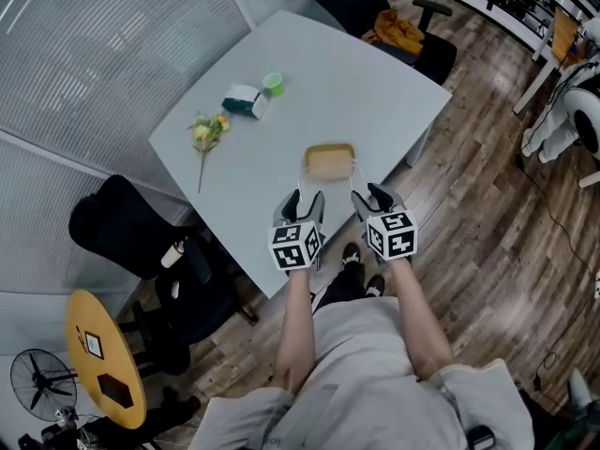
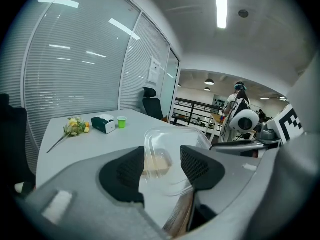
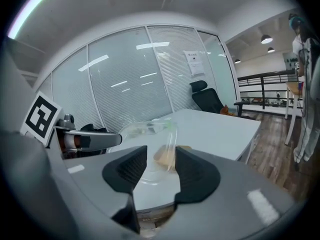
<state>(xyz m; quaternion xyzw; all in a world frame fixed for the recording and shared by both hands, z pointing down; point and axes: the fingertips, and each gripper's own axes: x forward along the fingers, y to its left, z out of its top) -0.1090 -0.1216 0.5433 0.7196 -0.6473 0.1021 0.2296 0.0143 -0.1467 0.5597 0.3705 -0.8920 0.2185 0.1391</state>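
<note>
A clear plastic clamshell box (image 1: 329, 162) with something tan inside lies near the front edge of the white table (image 1: 375, 92). Its lid (image 3: 150, 134) stands raised. My left gripper (image 1: 302, 201) is at the box's near left side and is open; in the left gripper view (image 2: 162, 166) the box (image 2: 165, 156) shows in the gap between the jaws, whether touching I cannot tell. My right gripper (image 1: 367, 195) is open at the box's near right corner. In the right gripper view (image 3: 161, 164) the lid's upright edge runs just beside the right finger (image 3: 195, 171).
A bunch of yellow flowers (image 1: 208, 131), a green and white tissue box (image 1: 244, 99) and a small green cup (image 1: 273, 83) lie on the table's far left. Black chairs (image 1: 131, 237) (image 1: 375, 7) stand by the table. A white robot (image 1: 572, 111) is at the right.
</note>
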